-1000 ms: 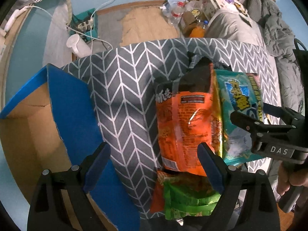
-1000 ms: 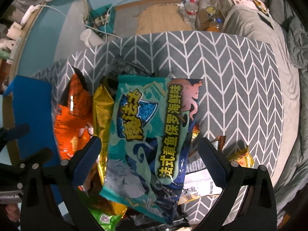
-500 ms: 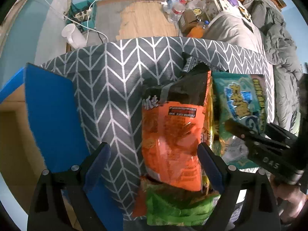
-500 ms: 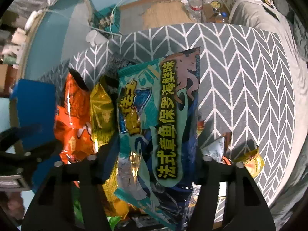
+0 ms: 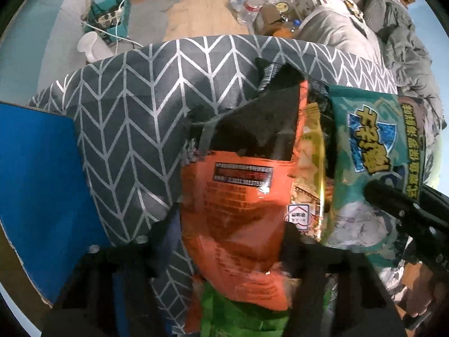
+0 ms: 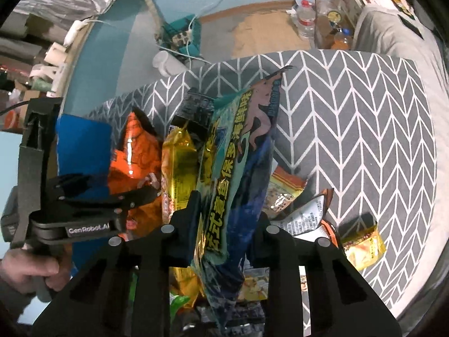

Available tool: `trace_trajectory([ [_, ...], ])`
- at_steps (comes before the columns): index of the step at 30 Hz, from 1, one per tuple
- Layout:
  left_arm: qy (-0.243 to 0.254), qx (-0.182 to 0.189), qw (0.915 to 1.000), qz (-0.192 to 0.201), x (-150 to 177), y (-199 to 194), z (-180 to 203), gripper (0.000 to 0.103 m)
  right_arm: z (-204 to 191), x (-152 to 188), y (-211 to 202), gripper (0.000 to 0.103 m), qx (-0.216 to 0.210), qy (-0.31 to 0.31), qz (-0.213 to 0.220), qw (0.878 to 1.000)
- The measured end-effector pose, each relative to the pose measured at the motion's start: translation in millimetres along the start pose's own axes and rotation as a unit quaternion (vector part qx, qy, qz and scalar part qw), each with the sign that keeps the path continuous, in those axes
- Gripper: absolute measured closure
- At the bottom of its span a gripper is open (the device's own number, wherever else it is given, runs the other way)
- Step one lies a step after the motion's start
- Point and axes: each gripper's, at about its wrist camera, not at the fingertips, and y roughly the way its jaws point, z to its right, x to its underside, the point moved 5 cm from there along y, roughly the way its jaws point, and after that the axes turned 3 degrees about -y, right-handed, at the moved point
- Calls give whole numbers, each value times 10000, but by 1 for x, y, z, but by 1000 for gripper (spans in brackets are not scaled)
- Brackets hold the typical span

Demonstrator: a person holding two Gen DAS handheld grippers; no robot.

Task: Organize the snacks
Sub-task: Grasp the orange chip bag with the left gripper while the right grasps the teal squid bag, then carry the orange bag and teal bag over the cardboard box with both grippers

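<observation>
Between the right claw (image 6: pixel 224 221), pinched shut on it, the teal bag (image 6: pixel 238 174) runs lengthwise away; the left claw (image 5: pixel 224 241) pinches the orange bag (image 5: pixel 238 210), nearer the blue box (image 5: pixel 36 182).

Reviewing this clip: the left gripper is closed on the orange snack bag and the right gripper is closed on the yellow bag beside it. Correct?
Not quite. The right wrist view shows the right gripper pinching the teal seafood snack bag, not the yellow bag beside it. The left gripper does grip the orange snack bag.
</observation>
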Motion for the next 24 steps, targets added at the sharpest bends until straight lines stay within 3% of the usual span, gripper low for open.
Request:
trace_trajectory([
  [4, -22, 113, 9999, 103, 5, -8, -4, 58, -1, 1, -8, 84, -148, -21, 110, 9998],
  [24, -42, 500, 9961, 732, 24, -82, -29, 59, -21, 10, -38, 85, -91, -237, 342, 9991],
])
